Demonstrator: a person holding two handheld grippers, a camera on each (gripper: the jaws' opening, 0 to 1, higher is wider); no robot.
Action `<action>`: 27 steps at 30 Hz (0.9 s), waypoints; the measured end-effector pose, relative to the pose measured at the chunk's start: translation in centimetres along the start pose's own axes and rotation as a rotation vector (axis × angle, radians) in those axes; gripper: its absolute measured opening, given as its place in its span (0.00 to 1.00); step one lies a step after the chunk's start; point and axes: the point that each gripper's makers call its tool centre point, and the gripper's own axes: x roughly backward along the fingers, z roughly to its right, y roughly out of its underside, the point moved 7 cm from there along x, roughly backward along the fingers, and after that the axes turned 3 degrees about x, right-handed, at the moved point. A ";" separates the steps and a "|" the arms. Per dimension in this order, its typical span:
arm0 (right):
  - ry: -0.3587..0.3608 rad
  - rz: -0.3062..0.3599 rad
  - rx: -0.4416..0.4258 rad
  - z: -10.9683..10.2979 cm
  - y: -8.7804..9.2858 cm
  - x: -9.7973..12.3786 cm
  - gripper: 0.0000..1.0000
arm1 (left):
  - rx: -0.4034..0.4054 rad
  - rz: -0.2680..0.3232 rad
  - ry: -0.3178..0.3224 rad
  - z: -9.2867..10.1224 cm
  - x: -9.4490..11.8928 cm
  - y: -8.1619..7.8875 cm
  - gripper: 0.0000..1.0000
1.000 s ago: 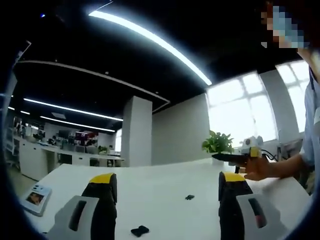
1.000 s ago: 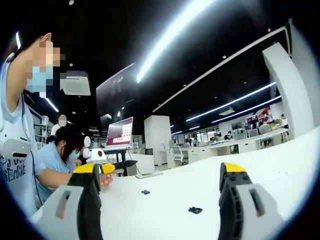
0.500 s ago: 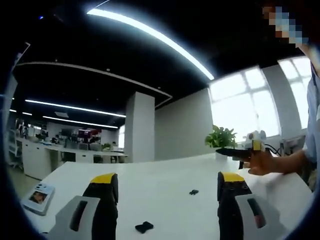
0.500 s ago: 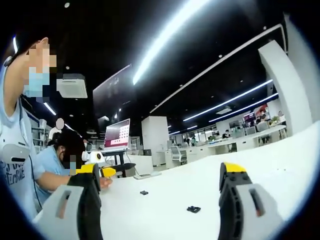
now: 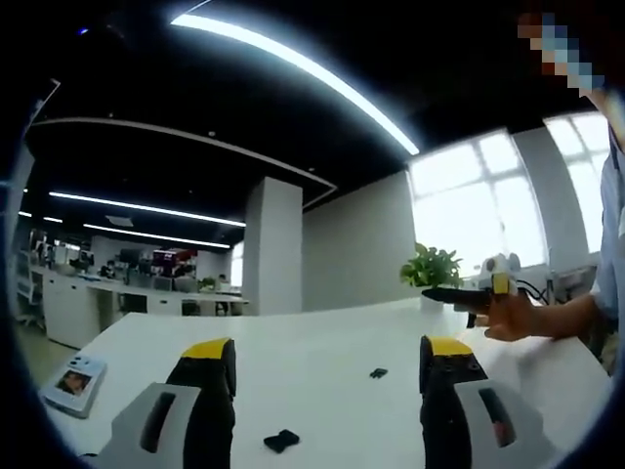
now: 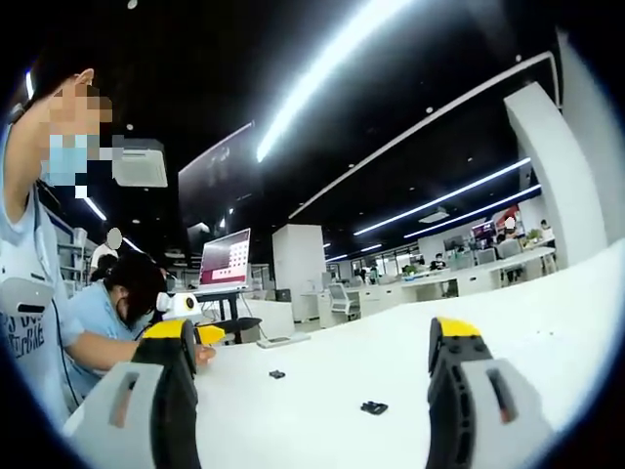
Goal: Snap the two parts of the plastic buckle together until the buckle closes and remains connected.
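Two black buckle parts lie apart on the white table (image 5: 312, 362). In the left gripper view the larger part (image 5: 282, 440) rests near the bottom between my jaws, and the smaller part (image 5: 378, 373) lies farther off to the right. In the right gripper view one part (image 6: 373, 407) sits between the jaws and the other part (image 6: 276, 374) lies farther back to the left. My left gripper (image 5: 327, 391) is open with nothing in it. My right gripper (image 6: 308, 381) is open and holds nothing. The right gripper (image 5: 479, 293) appears in a hand at the right of the left gripper view.
A small card or device (image 5: 70, 383) lies at the table's left edge. A potted plant (image 5: 430, 269) stands at the far side. A person in blue (image 6: 29, 293) holds the grippers; another seated person (image 6: 117, 303) and a monitor (image 6: 225, 262) are behind.
Both views have shifted slightly with my hands. The buckle parts lie where they were, and the left jaws look a little narrower apart.
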 end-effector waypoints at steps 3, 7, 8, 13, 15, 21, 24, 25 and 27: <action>-0.001 0.000 0.000 -0.1 0.0 0.0 1.00 | 0.007 -0.002 0.000 -0.1 0.0 0.0 0.77; 0.000 -0.003 0.002 0.0 0.0 0.0 1.00 | 0.005 -0.015 -0.002 -0.1 0.0 0.2 0.77; 0.001 -0.004 0.002 0.0 0.0 0.0 1.00 | 0.005 -0.017 -0.002 -0.1 0.0 0.2 0.77; 0.001 -0.006 0.002 0.0 0.1 0.0 1.00 | 0.006 -0.020 -0.005 -0.2 0.0 0.3 0.77; 0.001 -0.008 0.004 0.0 0.1 0.0 1.00 | 0.010 -0.022 -0.005 -0.3 0.0 0.3 0.76; 0.002 -0.012 0.006 0.1 0.2 0.0 1.00 | 0.001 -0.037 -0.014 -0.4 0.0 0.4 0.75; 0.000 -0.010 0.005 0.1 0.1 0.0 1.00 | -0.017 -0.047 -0.021 -0.4 -0.1 0.6 0.75; 0.000 -0.009 0.004 0.1 0.1 0.0 1.00 | -0.021 -0.049 -0.022 -0.4 -0.1 0.6 0.75; -0.003 -0.002 0.001 0.0 0.0 0.0 1.00 | -0.024 -0.048 -0.022 -0.4 -0.1 0.6 0.75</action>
